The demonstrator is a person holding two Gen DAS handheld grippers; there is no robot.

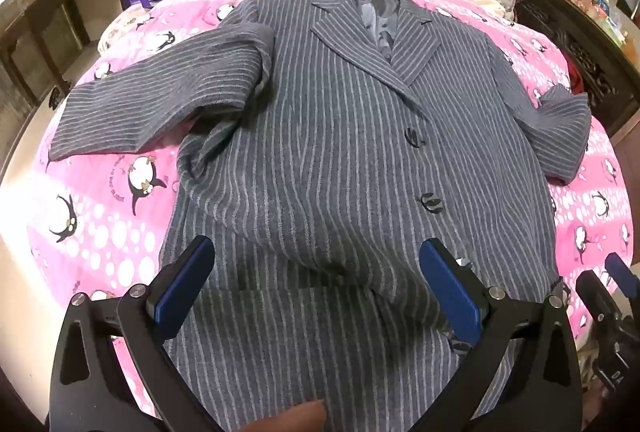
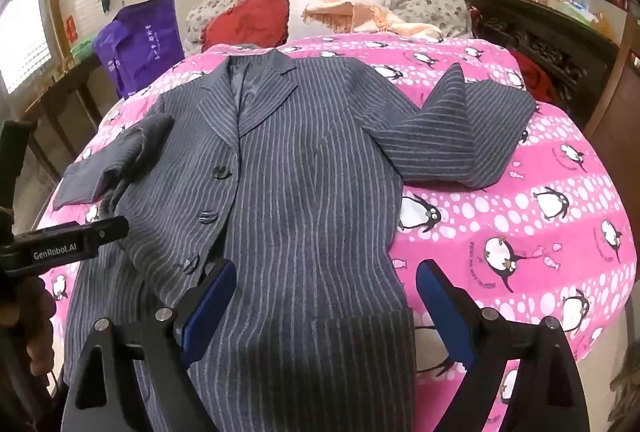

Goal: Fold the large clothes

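A grey pinstriped coat (image 1: 328,135) lies face up and spread on a pink penguin-print quilt (image 1: 104,224), collar at the far end. Its left sleeve (image 1: 152,103) stretches out sideways; the right sleeve (image 2: 460,135) is bent on the quilt. My left gripper (image 1: 318,264) is open and empty, hovering over the coat's lower front. My right gripper (image 2: 326,290) is open and empty above the coat's lower right part (image 2: 304,191), near its hem edge. The left gripper's side (image 2: 68,240) shows in the right wrist view; the right gripper (image 1: 616,296) shows at the left wrist view's edge.
A red cushion (image 2: 248,19), a white pillow with a peach cloth (image 2: 352,11) and a floral duvet lie at the bed's head. A purple bag (image 2: 140,43) stands on dark furniture at left. A dark carved cabinet (image 2: 540,43) is at right.
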